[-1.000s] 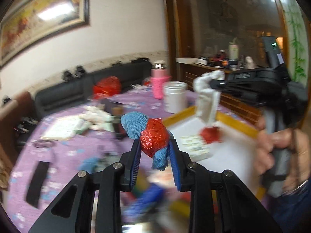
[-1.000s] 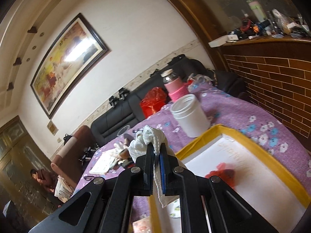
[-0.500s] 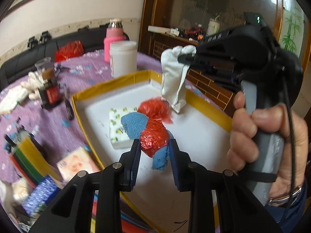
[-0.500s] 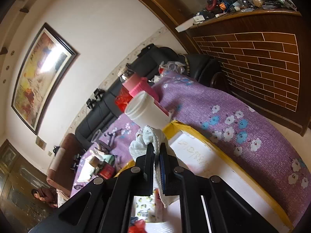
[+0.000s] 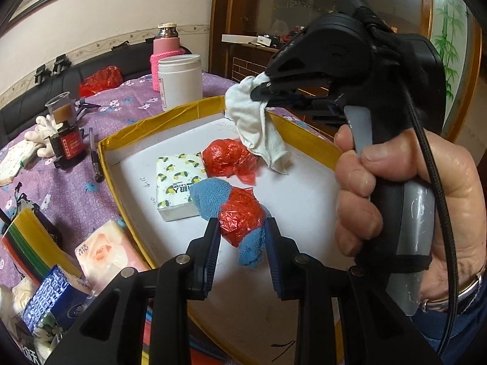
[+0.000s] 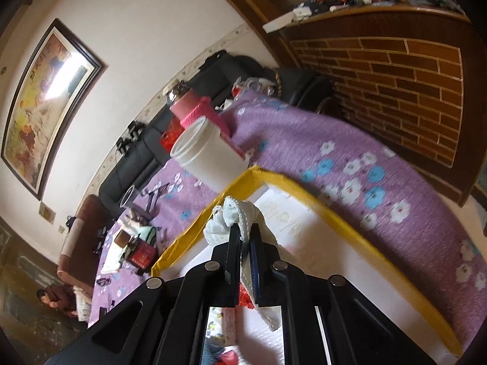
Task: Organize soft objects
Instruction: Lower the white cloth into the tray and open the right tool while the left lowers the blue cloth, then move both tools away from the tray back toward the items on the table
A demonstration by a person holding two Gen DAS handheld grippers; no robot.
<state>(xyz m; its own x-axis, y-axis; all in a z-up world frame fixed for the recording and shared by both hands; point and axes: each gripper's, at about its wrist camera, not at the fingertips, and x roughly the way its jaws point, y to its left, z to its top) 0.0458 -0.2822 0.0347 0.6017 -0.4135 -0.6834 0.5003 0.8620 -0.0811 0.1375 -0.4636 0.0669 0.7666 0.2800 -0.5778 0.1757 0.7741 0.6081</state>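
We have now brought both loads over the yellow-rimmed tray [image 5: 307,135]: left gripper [image 5: 242,237] stays clamped on the blue-and-red bundle [image 5: 240,219], right gripper [image 6: 243,243] on the white cloth [image 5: 255,121], ready to release.

In my left view the tray [image 5: 194,109] fills the centre of the frame. Inside it a tissue pack [image 5: 176,188] lies left of a crumpled bag [image 5: 228,161]. Above the tray's upper edge stands a jar [image 5: 181,82], a bottle [image 5: 166,48] behind it.
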